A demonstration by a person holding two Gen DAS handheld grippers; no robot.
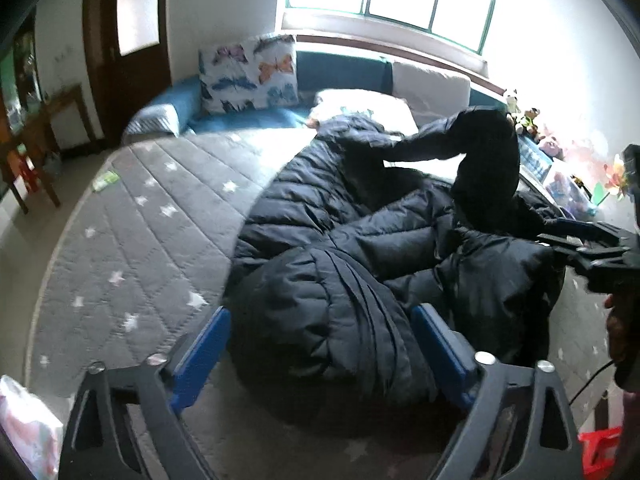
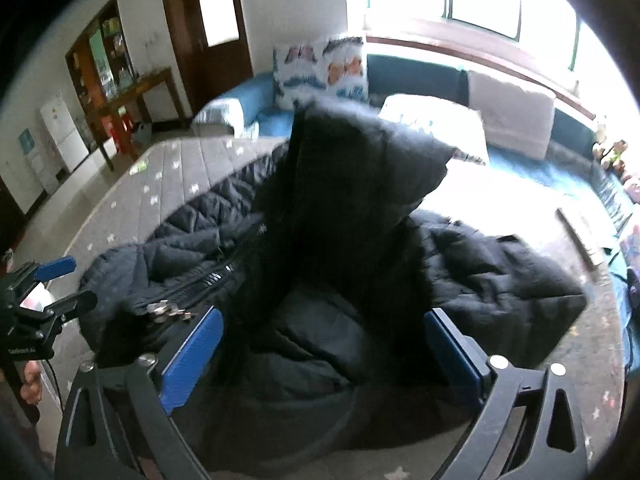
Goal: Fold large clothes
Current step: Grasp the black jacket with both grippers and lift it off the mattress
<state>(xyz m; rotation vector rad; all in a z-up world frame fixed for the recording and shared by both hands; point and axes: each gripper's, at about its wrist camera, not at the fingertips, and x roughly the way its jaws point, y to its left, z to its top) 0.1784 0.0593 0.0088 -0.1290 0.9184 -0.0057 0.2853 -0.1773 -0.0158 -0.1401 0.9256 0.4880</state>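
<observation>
The puffer jacket (image 1: 360,248), a big black quilted one, lies crumpled on the grey star-patterned mattress (image 1: 132,240), filling the middle and the 3 o'clock side of my left wrist view. One padded part of it stands lifted toward 1 o'clock, and in the right wrist view the same dark bulk rises at 12 o'clock straight ahead of the fingers.

My left gripper (image 1: 320,344) has its blue pads spread wide with a fat roll of jacket bulging between them. I cannot see the pads pinching it, so I take it as loose, not gripped. My right gripper (image 2: 320,344) is also spread wide, fabric lying between the fingers and no clear squeeze on it. The other gripper shows in each view: at 3 o'clock in the left one, at 9 o'clock in the right one.

To fold well, I judge I should find a true edge first. The zipper line (image 2: 224,272) running toward 10 o'clock in the right view is the best guide. I would take hem or shoulder seams rather than a handful of filling, since down slips and springs back. Both sides should be lifted together and laid flat before creasing.

Open room lies toward 9 and 10 o'clock in the left view, where the mattress is bare apart from a small green thing (image 1: 106,181). The pillows (image 1: 250,74) at 12 o'clock and the toys (image 1: 528,120) at 2 o'clock crowd the far side. The mattress edge curves near at 7 o'clock, so I would keep the jacket from sliding off there.
</observation>
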